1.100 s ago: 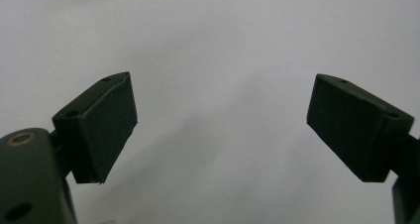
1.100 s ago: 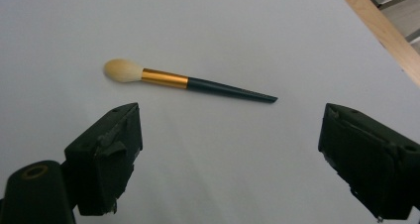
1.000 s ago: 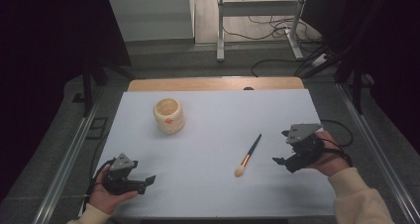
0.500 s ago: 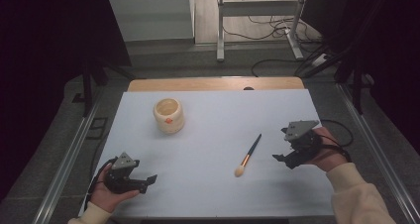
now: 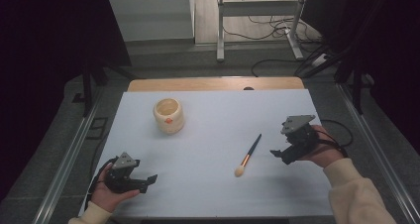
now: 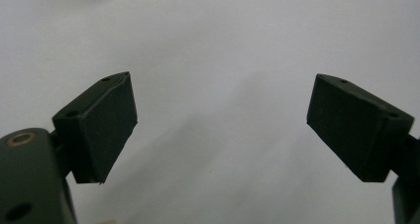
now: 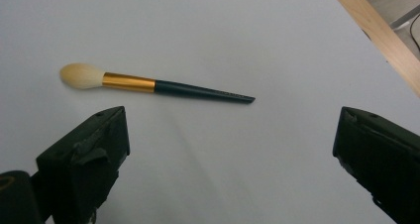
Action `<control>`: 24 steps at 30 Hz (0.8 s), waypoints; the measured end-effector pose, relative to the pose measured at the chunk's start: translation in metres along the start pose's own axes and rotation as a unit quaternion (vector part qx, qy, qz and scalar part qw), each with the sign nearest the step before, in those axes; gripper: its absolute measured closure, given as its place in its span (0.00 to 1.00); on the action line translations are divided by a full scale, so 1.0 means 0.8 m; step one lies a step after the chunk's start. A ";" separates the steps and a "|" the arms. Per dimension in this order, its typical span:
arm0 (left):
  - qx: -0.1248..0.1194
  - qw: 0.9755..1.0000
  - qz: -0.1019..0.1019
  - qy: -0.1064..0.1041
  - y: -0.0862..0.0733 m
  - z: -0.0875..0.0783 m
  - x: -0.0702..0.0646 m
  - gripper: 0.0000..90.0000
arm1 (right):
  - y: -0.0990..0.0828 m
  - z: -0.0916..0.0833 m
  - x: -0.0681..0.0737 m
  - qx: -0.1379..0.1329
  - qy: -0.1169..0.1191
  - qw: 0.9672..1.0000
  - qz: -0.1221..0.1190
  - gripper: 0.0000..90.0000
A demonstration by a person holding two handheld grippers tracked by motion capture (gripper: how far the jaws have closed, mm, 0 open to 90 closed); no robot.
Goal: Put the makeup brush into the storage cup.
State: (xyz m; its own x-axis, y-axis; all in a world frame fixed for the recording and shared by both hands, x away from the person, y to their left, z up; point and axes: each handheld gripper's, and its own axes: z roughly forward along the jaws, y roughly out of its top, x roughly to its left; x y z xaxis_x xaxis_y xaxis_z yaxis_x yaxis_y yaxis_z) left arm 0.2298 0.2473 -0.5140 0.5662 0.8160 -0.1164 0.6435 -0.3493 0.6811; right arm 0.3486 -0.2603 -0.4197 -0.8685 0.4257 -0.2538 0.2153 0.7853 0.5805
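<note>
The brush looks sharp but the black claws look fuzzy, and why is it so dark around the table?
In the right gripper view the brush is in focus, while the near jaws are soft, too close to the lens. In the left gripper view the jaws cast a faint shadow on the table. In the high view light falls on the white table, leaving the surroundings nearly black.

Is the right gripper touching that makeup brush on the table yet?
Apart. In the right gripper view, the brush lies on bare table beyond the right gripper, whose fingers have just been opening with nothing between them. The high view shows the same gap.
</note>
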 end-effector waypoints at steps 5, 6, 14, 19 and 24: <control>0.000 1.000 0.000 0.000 0.000 0.000 0.000 0.14 | 0.002 0.004 -0.001 0.005 0.019 1.000 0.001 0.00; 0.000 1.000 0.000 0.000 0.000 0.000 0.000 0.14 | 0.002 0.005 -0.002 0.006 0.020 1.000 0.004 0.00; 0.000 1.000 0.000 -0.001 0.000 0.000 0.001 0.14 | 0.011 0.008 0.000 0.004 0.024 1.000 0.003 0.00; -0.001 1.000 0.001 -0.001 0.000 0.000 0.000 0.14 | 0.020 0.009 0.009 0.003 0.047 0.999 -0.004 0.00; -0.001 1.000 0.001 -0.001 0.000 0.000 0.000 0.14 | 0.025 0.009 0.010 -0.003 0.051 0.999 0.001 0.00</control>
State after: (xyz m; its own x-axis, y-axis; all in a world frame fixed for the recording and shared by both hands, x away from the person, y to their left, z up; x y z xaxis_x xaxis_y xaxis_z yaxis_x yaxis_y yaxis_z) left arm 0.2299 0.2476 -0.5137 0.5682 0.8146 -0.1166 0.6414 -0.3496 0.6829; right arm 0.3486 -0.2381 -0.4156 -0.9091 0.3794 -0.1721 0.2149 0.7809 0.5865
